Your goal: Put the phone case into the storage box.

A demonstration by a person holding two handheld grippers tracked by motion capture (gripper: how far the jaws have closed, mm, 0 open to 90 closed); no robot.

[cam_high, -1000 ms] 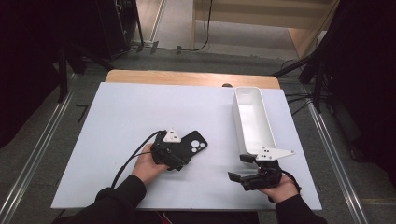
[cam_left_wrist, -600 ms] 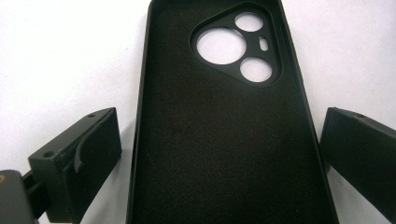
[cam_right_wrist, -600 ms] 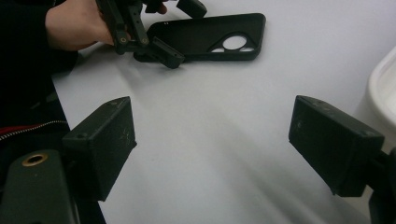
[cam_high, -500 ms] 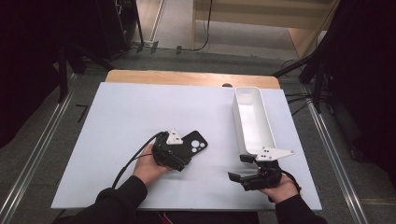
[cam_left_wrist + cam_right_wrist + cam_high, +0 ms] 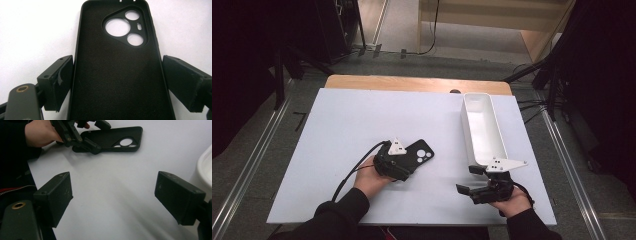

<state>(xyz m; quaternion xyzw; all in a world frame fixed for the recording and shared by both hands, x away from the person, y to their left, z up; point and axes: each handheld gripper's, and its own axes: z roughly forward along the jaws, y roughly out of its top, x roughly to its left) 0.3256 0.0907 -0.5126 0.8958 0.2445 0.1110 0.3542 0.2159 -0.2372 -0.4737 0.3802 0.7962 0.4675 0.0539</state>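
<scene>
A black phone case (image 5: 420,155) lies hollow side up on the white table (image 5: 362,125), its camera cutout at the far end. My left gripper (image 5: 408,167) is open, with its jaws standing either side of the case's near half. The left gripper view has the case (image 5: 117,62) between the two pads (image 5: 58,82), which sit very near its long edges. My right gripper (image 5: 469,180) is open near the front edge at the right, with only bare table between its jaws (image 5: 112,195). Farther off in the right gripper view are the case (image 5: 112,138) and the left gripper (image 5: 100,136).
A long empty white tray (image 5: 468,125) stands at the right, running away from me, with its near end just beyond the right gripper. Its rim (image 5: 205,167) edges into the right gripper view. A wooden strip (image 5: 412,84) borders the table's far side.
</scene>
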